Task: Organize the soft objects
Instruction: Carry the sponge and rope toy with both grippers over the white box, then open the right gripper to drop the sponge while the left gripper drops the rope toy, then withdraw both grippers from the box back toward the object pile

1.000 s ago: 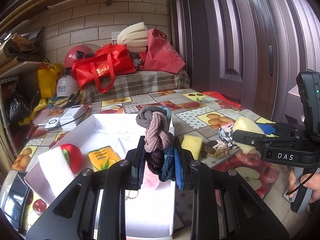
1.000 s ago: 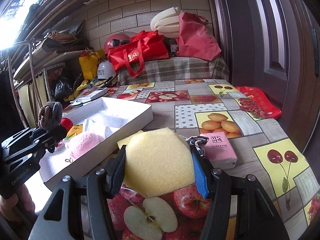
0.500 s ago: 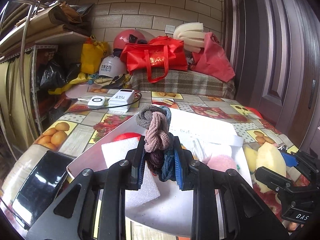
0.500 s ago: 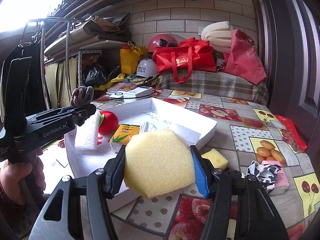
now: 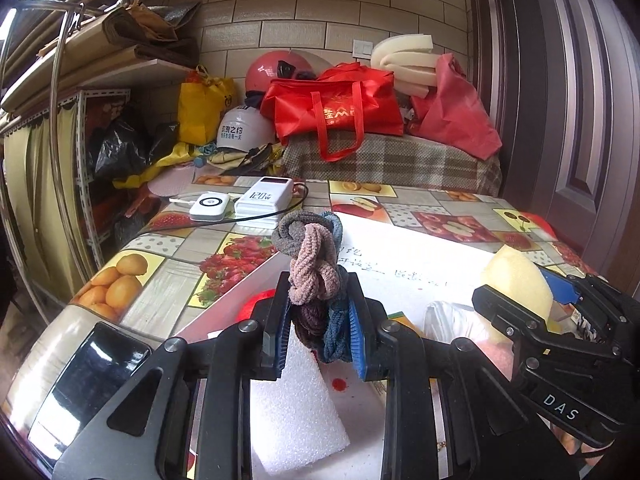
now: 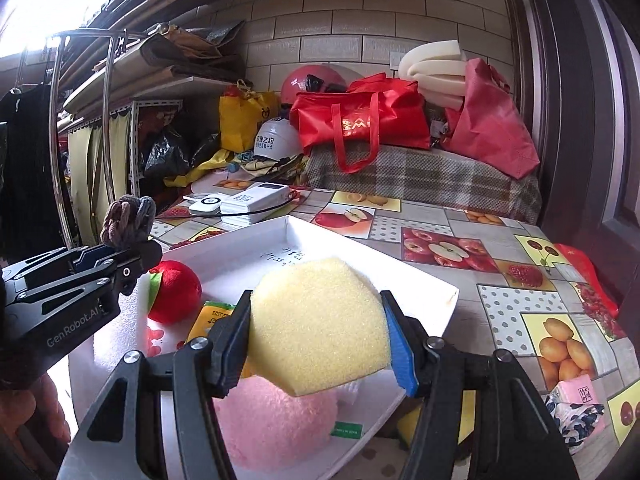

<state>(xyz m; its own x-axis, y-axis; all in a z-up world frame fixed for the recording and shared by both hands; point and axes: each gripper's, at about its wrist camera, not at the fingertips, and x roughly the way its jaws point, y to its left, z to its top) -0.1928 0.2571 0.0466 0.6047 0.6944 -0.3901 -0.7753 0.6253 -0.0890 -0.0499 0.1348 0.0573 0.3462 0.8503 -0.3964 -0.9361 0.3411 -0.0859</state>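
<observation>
Both tools are carrying a soft item over the white tray [image 6: 420, 280], so the step in hand looks like the drop-off.

On the left, the left gripper [image 5: 320, 328] has its jaws closed tight on a bundle of knitted hair ties [image 5: 310, 264], grey, pink, maroon and blue loops knotted together, which stands up between the pads. It hangs over the tray's left edge, above a white foam block [image 5: 296, 408], with a red plush apple [image 6: 174, 292] just beyond in the tray.

Further right in the tray lie a small yellow packet [image 6: 210, 316] and a pink fluffy puff [image 6: 276, 424] near the tray's near edge.

On the right, the right gripper [image 6: 320, 340] is closed on a yellow sponge [image 6: 320, 320], squeezed between its black and blue pads and held above the puff, over the tray's near right part.

Next, each tool likely needs to lower toward a bare patch of tray floor and open; the far half, with handwriting on it, looks freest. The hair ties may cling to the pads, and the sponge may spring back and roll.
</observation>
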